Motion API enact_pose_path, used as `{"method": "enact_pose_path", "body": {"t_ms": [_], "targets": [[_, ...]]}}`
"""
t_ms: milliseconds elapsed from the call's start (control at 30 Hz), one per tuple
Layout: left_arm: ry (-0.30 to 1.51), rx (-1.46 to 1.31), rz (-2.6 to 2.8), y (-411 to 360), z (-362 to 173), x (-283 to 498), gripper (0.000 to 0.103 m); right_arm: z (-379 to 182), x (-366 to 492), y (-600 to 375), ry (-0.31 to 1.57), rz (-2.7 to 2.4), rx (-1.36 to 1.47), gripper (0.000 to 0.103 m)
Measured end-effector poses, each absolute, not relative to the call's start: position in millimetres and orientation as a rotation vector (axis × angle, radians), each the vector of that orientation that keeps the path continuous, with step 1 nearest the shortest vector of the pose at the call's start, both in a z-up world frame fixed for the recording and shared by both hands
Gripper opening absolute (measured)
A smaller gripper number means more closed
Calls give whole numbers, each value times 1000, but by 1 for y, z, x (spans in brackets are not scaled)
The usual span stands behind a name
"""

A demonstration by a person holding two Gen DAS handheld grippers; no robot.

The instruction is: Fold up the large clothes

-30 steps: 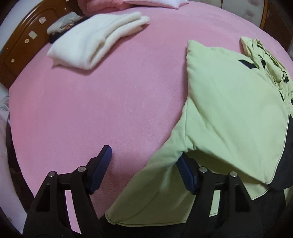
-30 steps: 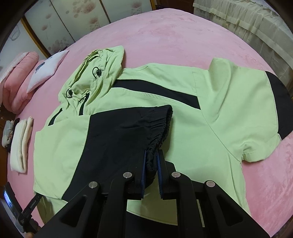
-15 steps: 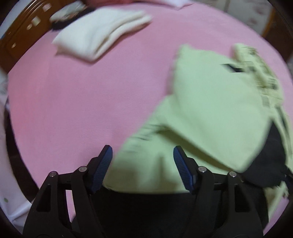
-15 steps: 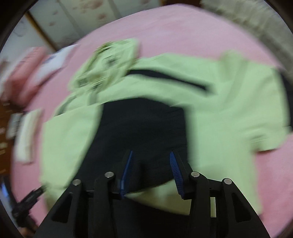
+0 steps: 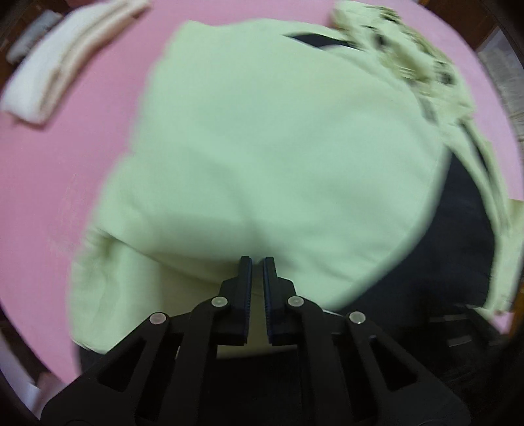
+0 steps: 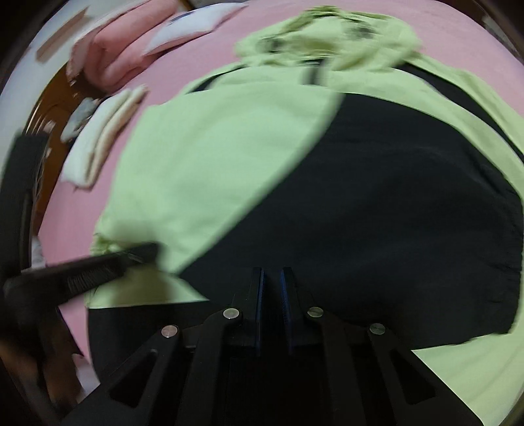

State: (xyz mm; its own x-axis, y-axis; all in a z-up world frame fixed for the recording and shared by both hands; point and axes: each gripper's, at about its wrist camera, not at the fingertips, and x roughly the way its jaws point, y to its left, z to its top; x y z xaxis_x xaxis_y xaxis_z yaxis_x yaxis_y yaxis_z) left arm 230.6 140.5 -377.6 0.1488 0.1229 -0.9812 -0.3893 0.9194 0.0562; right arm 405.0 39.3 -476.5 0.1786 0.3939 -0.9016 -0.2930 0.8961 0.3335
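A light green hooded jacket (image 5: pixel 278 147) with black panels lies spread on the pink bed (image 5: pixel 59 170), its hood (image 5: pixel 409 55) at the far end. My left gripper (image 5: pixel 257 262) points down at the jacket's near edge; its jaws are closing to a thin slit, with pale green cloth in it. My right gripper (image 6: pixel 271 272) is over the black sleeve (image 6: pixel 393 203) folded across the jacket (image 6: pixel 213 157); its jaws are closing too, with dark cloth in the slit. The left gripper's fingers (image 6: pixel 108 265) show low on the left in the right wrist view, on the green hem.
A folded white cloth (image 5: pixel 59 68) lies on the bed left of the jacket. Pink pillows (image 6: pixel 121 55) and a white pillow (image 6: pixel 193 23) sit at the far left by a wooden headboard (image 6: pixel 55 108). Both views are motion-blurred.
Both grippers have dropped closer to the jacket's near edge. The left jaws went from wide open to almost together. The right let go of the sleeve cuff, opened, then closed again.
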Motion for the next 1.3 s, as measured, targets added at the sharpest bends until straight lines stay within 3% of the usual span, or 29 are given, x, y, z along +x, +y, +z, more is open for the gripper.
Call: {"method": "enact_pose_path", "body": {"t_ms": [100, 133, 233, 367, 467, 633, 800, 967, 1167, 1300], "targets": [[1371, -201, 479, 184, -381, 224, 6, -477, 414, -28, 1286, 269, 84, 8], [1365, -258, 474, 199, -383, 220, 3, -477, 415, -52, 1281, 202, 93, 0], [1363, -324, 456, 212, -384, 217, 1, -470, 411, -96, 1262, 192, 121, 0], [1359, -303, 448, 189, -375, 223, 1, -454, 407, -81, 1200, 174, 16, 0], [1370, -406, 272, 156, -373, 238, 1, -452, 411, -54, 1185, 378, 268, 0], [1379, -337, 152, 115, -379, 277, 1, -489, 432, 13, 1357, 624, 600, 0], [1275, -298, 162, 133, -372, 328, 1, -506, 481, 29, 1325, 559, 632, 0], [1176, -183, 362, 189, -368, 356, 1, -518, 530, -40, 1255, 360, 773, 0], [1156, -118, 509, 259, -381, 373, 1, -521, 512, -177, 1160, 120, 916, 0], [1164, 7, 489, 248, -388, 375, 1, -505, 500, -185, 1140, 65, 705, 0]]}}
